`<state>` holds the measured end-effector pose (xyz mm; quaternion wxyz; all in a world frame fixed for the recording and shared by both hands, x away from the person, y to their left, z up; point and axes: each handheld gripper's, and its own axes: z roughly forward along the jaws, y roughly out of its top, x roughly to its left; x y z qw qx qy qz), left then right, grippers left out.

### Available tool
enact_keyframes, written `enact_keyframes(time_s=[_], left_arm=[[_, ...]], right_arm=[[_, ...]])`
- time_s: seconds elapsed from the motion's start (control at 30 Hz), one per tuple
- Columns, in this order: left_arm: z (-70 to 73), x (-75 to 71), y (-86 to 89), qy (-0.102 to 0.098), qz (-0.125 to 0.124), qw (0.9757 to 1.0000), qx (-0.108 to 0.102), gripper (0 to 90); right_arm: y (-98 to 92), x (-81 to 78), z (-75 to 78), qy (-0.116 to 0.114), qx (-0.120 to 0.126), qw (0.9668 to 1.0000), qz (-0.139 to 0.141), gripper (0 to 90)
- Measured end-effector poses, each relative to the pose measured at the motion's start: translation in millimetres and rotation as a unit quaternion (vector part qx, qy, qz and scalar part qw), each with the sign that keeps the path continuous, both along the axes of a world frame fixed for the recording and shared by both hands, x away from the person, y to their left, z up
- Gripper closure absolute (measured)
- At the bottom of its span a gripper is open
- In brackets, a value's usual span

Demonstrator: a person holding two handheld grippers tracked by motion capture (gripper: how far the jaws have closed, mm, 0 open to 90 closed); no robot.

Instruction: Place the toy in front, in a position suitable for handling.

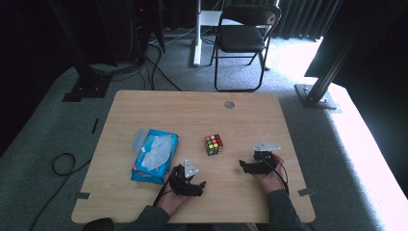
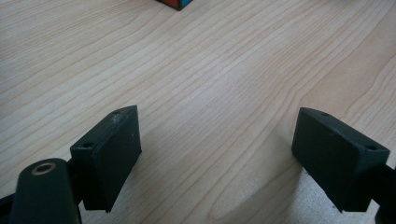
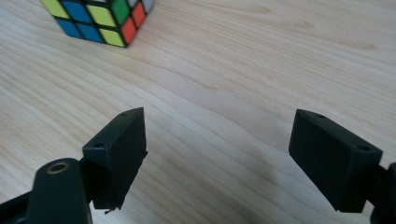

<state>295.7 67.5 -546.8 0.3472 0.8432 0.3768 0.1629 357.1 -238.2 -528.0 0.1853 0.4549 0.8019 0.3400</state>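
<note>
Both grippers, left gripper (image 1: 192,182) and right gripper (image 1: 250,166), rested near the puzzle cube (image 1: 214,144), fingers apart and empty; seemingly pre-grasp, next move a reach toward it.

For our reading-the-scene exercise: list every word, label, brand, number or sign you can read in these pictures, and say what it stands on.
None can be read.
Wet wipes pack: its blue wrapper may carry print, but it is too small and blurred to read.
Rubik's cube: plain coloured stickers, with no letters or numbers.
Left gripper and right gripper: black pads with no markings.
Wooden table: bare wood grain, no text.
</note>
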Motion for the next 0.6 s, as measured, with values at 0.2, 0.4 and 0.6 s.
enact_keyframes(time_s=[0.2, 0.4, 0.6], left_arm=[[0.0, 0.0, 0.0, 0.0, 0.0, 1.0, 0.0, 15.7], [0.0, 0.0, 0.0, 0.0, 0.0, 1.0, 0.0, 15.7], [0.0, 0.0, 0.0, 0.0, 0.0, 1.0, 0.0, 15.7]], right_arm=[[7.7, -1.6, 7.3, -0.01, -0.005, 0.9999, 0.007, 16.9], [10.4, -1.6, 11.7, -0.017, -0.004, 0.9998, 0.004, 17.2], [16.5, -0.1, 15.3, -0.022, 0.001, 0.9997, 0.013, 17.1]])
